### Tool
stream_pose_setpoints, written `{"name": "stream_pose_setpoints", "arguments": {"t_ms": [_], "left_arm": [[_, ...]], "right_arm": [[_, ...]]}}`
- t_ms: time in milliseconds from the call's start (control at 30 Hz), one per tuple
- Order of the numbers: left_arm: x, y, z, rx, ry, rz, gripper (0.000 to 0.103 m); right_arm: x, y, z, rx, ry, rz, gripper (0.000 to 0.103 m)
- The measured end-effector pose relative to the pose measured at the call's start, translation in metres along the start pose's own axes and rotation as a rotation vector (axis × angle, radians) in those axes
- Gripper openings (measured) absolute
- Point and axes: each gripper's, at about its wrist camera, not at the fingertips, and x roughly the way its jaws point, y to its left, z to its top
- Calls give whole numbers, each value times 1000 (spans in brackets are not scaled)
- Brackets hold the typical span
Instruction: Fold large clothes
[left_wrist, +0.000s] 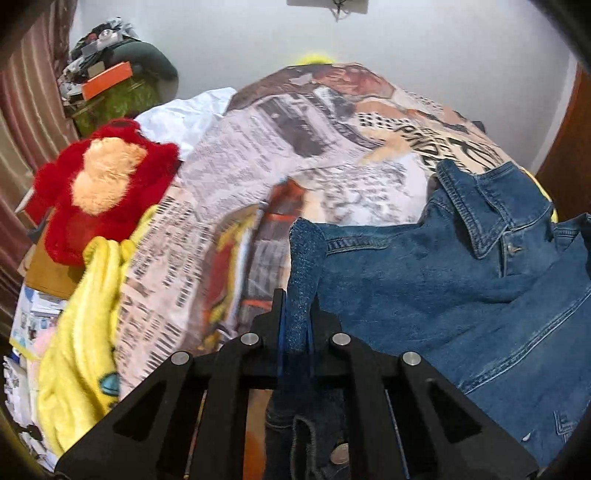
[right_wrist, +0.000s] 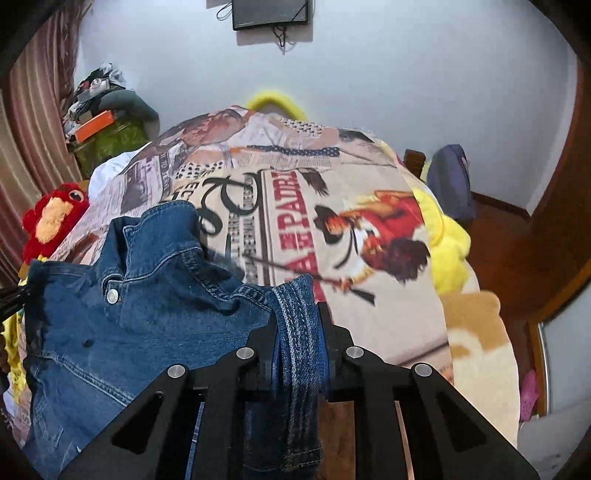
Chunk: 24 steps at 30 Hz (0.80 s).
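Currently the denim jacket (left_wrist: 443, 288) is spread on the printed bedspread (left_wrist: 236, 177), collar (left_wrist: 476, 221) towards the far wall, and is pinched at two points. The left gripper (left_wrist: 297, 314) is clamped on a fold of denim at the jacket's left edge; the cloth is seen squeezed between the narrow jaws and sticking up past them. The right gripper (right_wrist: 299, 321) is clamped likewise on a thick seamed bunch at the right edge of the jacket (right_wrist: 129, 295), several layers being trapped between its jaws.

The step in hand is judged to be lifting or carrying both pinched edges for a fold. It is done well if both edges are raised together and kept level, so that the body is not dragged askew. Tension between the two grips should be kept mild; denim is heavy and stiff, so a shallow pinch may be pulled out. The right grip looks deep and bulky, the left thinner, so slip is likelier on the left.

The fold should be laid over the button front (right_wrist: 112, 295) with edges matched. The red plush toy (left_wrist: 99, 192) and yellow blanket (left_wrist: 81, 325) at the left should be kept clear of the swing. How the lower hem lies cannot be told.
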Motion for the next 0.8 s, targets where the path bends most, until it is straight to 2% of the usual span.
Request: {"name": "stream_pose_setpoints", "arguments": {"t_ms": [100, 200, 333, 367, 433, 467, 500, 633, 800], "left_arm": [[15, 8, 2, -11, 29, 20, 8], [30, 16, -5, -47, 72, -2, 9], [52, 11, -12, -45, 109, 6, 9], [56, 10, -13, -43, 116, 9, 10], [63, 9, -15, -36, 130, 18, 11], [65, 8, -16, -32, 132, 23, 12], [65, 8, -17, -27, 131, 26, 13], [60, 8, -17, -12, 128, 33, 13], [40, 14, -14, -33, 126, 28, 13]], "right_arm": [[24, 5, 2, -30, 34, -57, 14], [48, 7, -11, -65, 86, -128, 14], [68, 1, -32, -68, 134, -193, 23], [70, -3, -34, -59, 136, -187, 28], [68, -11, -37, -34, 122, -195, 51], [67, -17, -37, -24, 120, -222, 66], [67, -20, -38, -18, 120, -226, 69], [58, -34, -40, 26, 138, -155, 69], [25, -25, -36, 20, 94, -145, 69]]}}
